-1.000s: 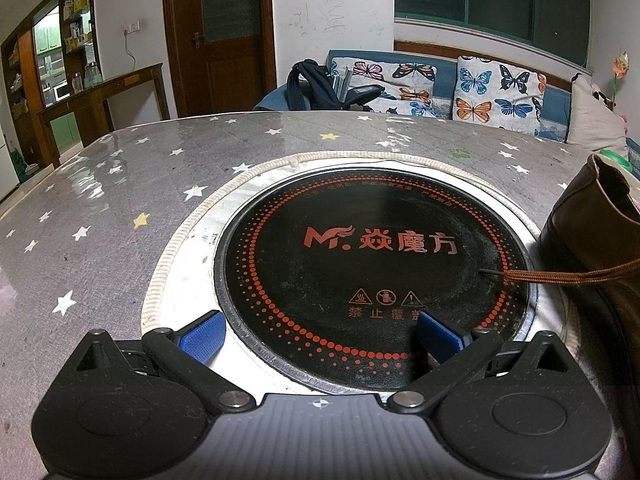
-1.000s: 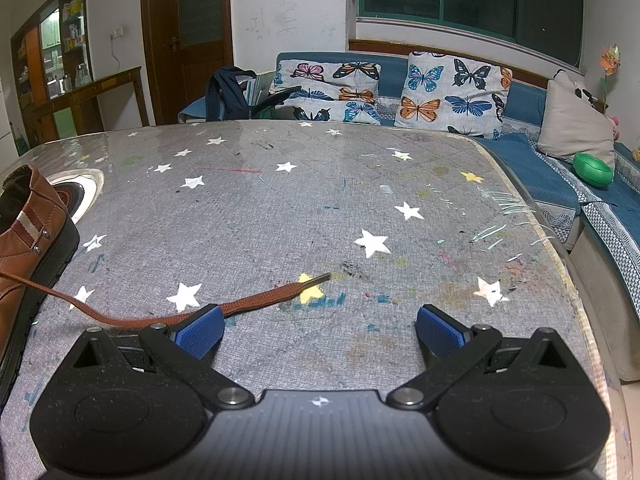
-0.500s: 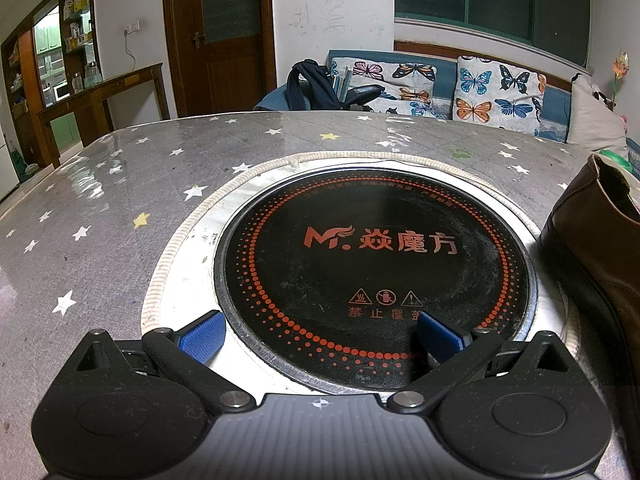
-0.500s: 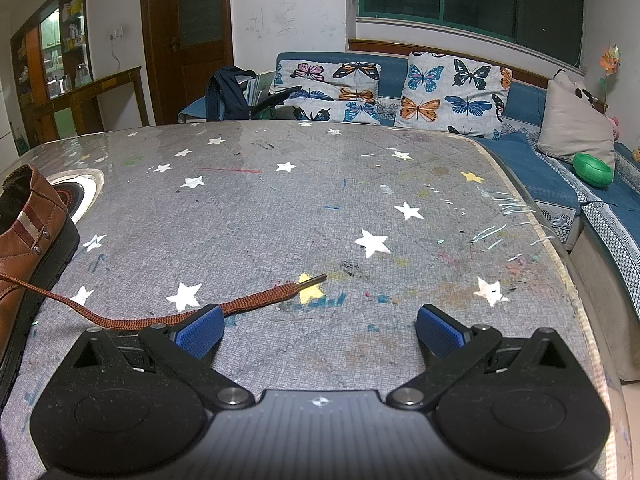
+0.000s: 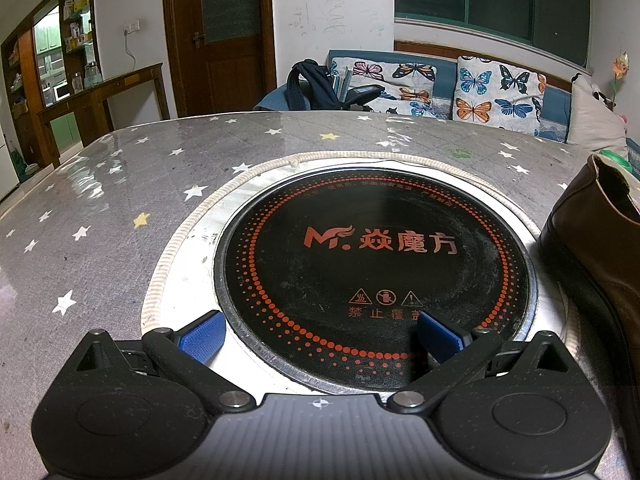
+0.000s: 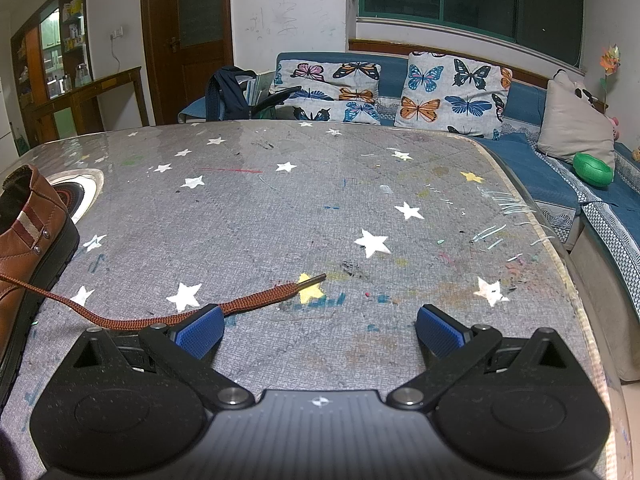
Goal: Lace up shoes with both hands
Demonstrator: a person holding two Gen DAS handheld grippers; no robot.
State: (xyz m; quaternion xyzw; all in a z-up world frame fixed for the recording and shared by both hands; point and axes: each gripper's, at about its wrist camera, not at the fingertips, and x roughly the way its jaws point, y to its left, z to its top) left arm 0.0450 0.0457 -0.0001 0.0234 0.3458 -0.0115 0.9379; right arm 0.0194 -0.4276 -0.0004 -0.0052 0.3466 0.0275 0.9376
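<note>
**Lace loose on the desk, both jaws wide**

While your left hand-held gripper [image 5: 320, 332] hangs spread wide and empty over the black induction plate [image 5: 376, 264] set into the desk [image 5: 100, 208], the brown shoe [image 5: 596, 240] sits at the right edge of that view, just beside the plate's rim; no lace shows from this side.

Moving across to the right wrist view, you find the same shoe at the far left of the frame, with the brown shoelace [image 6: 256, 300] running from it across the starred cloth towards lower centre. It passes just in front of the left blue pad [image 6: 198, 330] of your right hand-held gripper [image 6: 318, 330], which is also spread wide and holds nothing. The metal aglet [image 6: 312, 279] lies past that pad, pointing up and right.

Expect the lace to be light, limp and flat-woven: it will sag and twist, and gives no push when you aim it at an eyelet. Pinch it close behind the stiff aglet so the tip stays steerable. The shoe looks firm and fairly heavy, yet may slide on the glossy cover when you pull.
</note>
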